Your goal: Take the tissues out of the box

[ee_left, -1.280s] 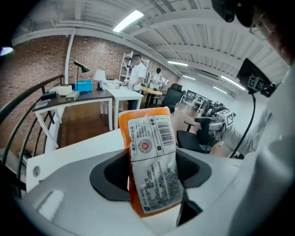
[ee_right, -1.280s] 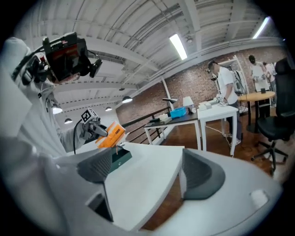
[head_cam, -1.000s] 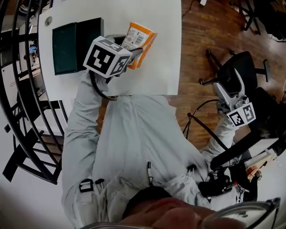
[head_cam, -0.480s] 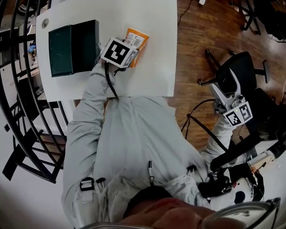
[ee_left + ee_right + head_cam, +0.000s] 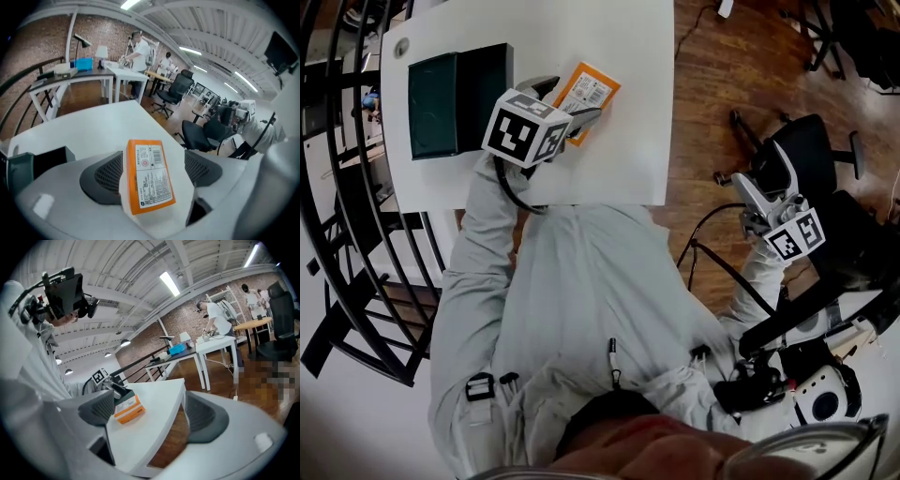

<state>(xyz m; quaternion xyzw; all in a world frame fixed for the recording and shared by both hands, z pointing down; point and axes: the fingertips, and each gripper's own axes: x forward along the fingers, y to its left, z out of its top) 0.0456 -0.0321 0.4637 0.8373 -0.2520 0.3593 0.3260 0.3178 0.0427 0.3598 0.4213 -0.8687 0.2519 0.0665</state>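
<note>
Head view: left tool point(image 5: 570, 101), earlier shut, jaws opening, orange tissue pack point(image 5: 598, 89) between.

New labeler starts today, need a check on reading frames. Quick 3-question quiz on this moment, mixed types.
1. Multiple choice: what lies between the jaws of the left gripper?
A) orange tissue pack
B) a mug
C) nothing
2. True or false: the right gripper is empty and held off to the side of the white table.
3. Short answer: in the head view, what sits on the table left of the pack?

Key: 1 A (the jaws are opening around it); 2 true; 3 the dark green box.
</note>
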